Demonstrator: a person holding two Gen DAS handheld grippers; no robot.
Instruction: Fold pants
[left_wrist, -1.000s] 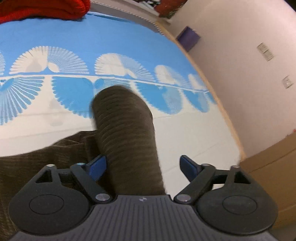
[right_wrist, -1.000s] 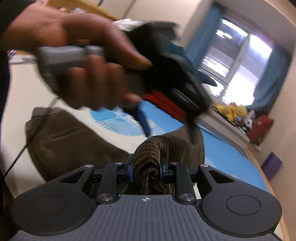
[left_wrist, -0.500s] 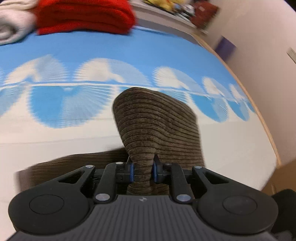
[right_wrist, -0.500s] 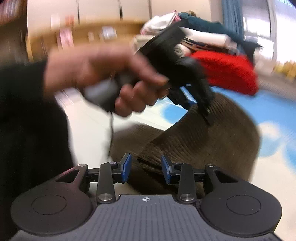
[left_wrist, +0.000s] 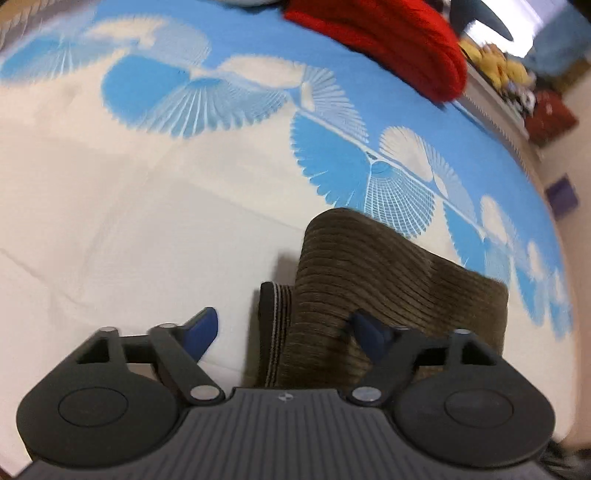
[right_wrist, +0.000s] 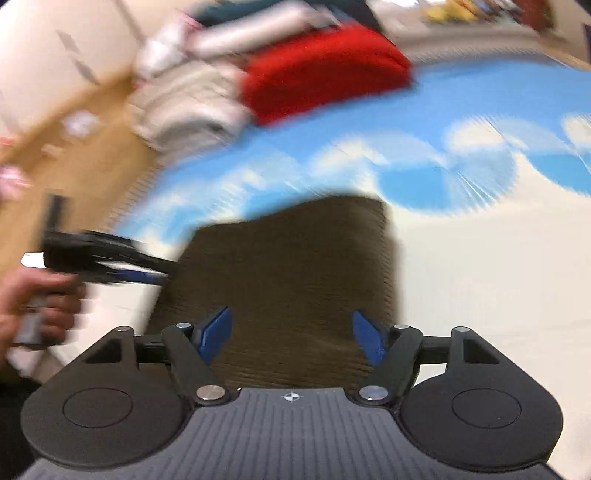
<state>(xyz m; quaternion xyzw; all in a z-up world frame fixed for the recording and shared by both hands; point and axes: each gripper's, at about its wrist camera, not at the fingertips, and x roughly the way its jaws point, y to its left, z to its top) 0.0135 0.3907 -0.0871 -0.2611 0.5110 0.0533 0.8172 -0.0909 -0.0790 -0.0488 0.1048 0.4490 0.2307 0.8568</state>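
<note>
**Inspector:** Begin with the largest item. The bedspread (left_wrist: 110, 206), cream with blue fan motifs, covers the whole work surface. A stack of folded laundry sits at its far edge, the red garment (left_wrist: 388, 44) plainest among it.

**Assistant:** And the pants?

**Inspector:** The brown corduroy pants (right_wrist: 288, 266) lie on the cream part of the bedspread, directly ahead of both cameras. In the left view they are doubled over, an upper layer arching over a lower one, with a ribbed band (left_wrist: 275, 325) showing at the near left edge. I judge a fold has been laid, though how flat it sits cannot be told.

**Assistant:** Handling character?

**Inspector:** My judgement: soft, fairly thick, moderately heavy for cloth. The ribbed pile should grip well, not slip. It will sag and bunch if lifted by one point, so take it at an edge or corner, through both layers, one tool at each end of the same edge.

**Assistant:** State of the tools?

**Inspector:** Left gripper (left_wrist: 284, 332): released, jaws spread, the cloth lying between and beneath them, nothing pinched. Right gripper (right_wrist: 291, 332): likewise spread wide over the cloth, holding nothing. The right view is heavily blurred; finer detail there is unreliable.
</note>
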